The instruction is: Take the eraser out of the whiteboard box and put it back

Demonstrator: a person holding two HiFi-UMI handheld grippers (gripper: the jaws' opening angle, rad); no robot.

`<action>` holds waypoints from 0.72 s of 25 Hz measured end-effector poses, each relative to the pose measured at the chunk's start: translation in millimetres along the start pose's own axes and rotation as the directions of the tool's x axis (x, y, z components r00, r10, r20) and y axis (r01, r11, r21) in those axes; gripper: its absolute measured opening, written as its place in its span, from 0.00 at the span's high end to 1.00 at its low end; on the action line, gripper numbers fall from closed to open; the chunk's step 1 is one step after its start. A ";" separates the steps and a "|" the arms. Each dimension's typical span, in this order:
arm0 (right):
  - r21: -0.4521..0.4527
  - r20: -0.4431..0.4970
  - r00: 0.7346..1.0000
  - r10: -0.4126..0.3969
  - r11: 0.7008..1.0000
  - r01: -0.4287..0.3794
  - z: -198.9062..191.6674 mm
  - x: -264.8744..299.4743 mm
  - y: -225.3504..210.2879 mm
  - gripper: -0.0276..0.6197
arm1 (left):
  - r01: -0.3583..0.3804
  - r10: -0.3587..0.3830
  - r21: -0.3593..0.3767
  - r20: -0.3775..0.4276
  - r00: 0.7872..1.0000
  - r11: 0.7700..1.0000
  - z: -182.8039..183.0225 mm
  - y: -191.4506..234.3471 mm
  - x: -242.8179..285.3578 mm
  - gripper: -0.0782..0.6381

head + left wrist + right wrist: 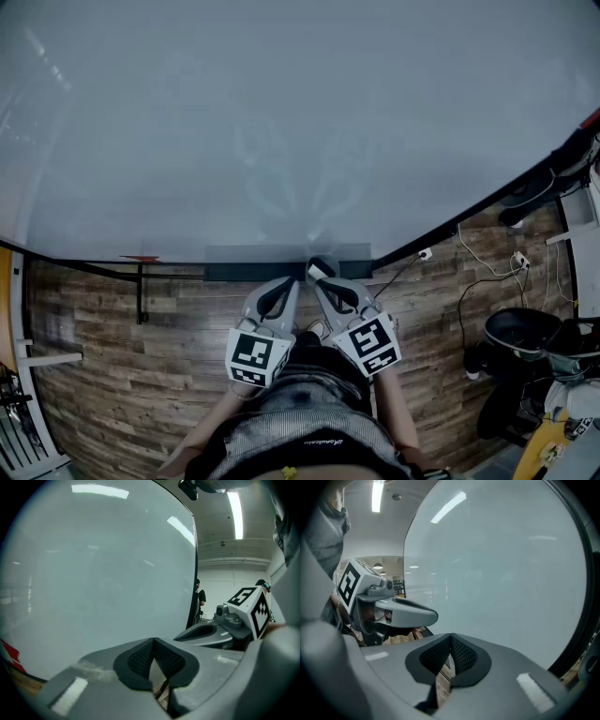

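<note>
The whiteboard (281,122) fills the upper head view, and the long dark whiteboard box (244,272) runs along its bottom edge. A small dark-and-white piece (321,266), perhaps the eraser, sits at the box's right part, right at the tip of my right gripper (317,279); I cannot tell whether they touch. In the right gripper view that gripper (450,637) is shut, its pads meeting with nothing between them. My left gripper (286,283) hovers beside it just below the box. It (153,641) is shut and empty too.
Wood-plank floor (112,347) lies under the board. A black stand leg (141,295) is at the left. At the right are cables (487,272) and a dark chair (520,337). A person (200,599) stands far off beyond the board's edge.
</note>
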State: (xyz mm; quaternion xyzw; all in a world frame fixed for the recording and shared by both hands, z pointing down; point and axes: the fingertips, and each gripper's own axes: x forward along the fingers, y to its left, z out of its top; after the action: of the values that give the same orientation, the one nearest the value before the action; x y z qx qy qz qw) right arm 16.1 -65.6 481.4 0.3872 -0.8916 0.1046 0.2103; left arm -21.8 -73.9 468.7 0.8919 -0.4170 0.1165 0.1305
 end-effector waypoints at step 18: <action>0.012 0.239 0.969 -0.058 0.998 0.057 81.9 -18.3 1.9 0.95 | -0.024 0.024 -0.006 0.141 0.990 1.000 59.5 -8.3 -13.7 0.89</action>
State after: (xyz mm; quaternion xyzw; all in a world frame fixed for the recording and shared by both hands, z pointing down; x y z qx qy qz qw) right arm 1.8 -81.1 400.1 0.4233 -0.8985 0.0531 0.1032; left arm -18.1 -78.6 407.4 0.8925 -0.4362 0.0537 0.1013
